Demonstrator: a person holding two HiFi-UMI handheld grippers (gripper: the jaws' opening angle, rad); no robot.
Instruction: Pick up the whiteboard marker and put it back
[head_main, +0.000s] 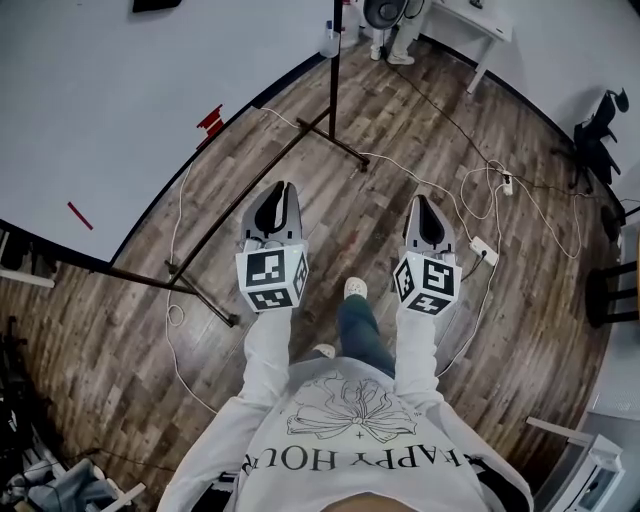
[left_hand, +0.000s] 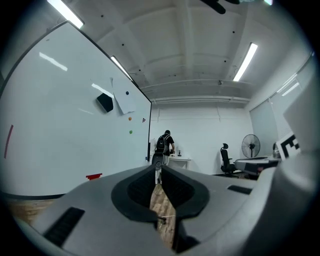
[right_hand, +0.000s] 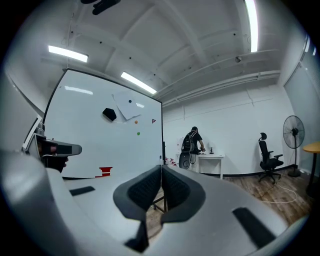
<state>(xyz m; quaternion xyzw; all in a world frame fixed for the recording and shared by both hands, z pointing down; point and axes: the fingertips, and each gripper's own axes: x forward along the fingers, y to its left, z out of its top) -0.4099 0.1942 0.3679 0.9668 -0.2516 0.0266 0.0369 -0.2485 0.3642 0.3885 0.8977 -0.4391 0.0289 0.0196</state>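
Head view: you stand on the wood floor with both tools held out level ahead of you, the left gripper at centre left of the frame and the right gripper at centre right, side by side and apart. Neither carries anything. Left gripper view: the left gripper has its tips together, with only a sliver of floor showing lower down between the pads and nothing in it. Right gripper view: the right gripper is likewise closed tip to tip and empty. The whiteboard fills the upper left of the head view on its black stand, well apart from both tools. It takes up the left half of each gripper view. I cannot place the whiteboard marker with certainty. A thin red slanted streak sits on the board at the left edge of the head view, and shows again at far left of the left gripper view. Whether it is the marker or a drawn line is too small to tell. A blockier red item lies low on the board, also not identifiable. White cables trail over the floor at right. Judgement on progress: the pick-up is not done. You have the approach to the board, opening one set of jaws, the grasp and the put-back all left.
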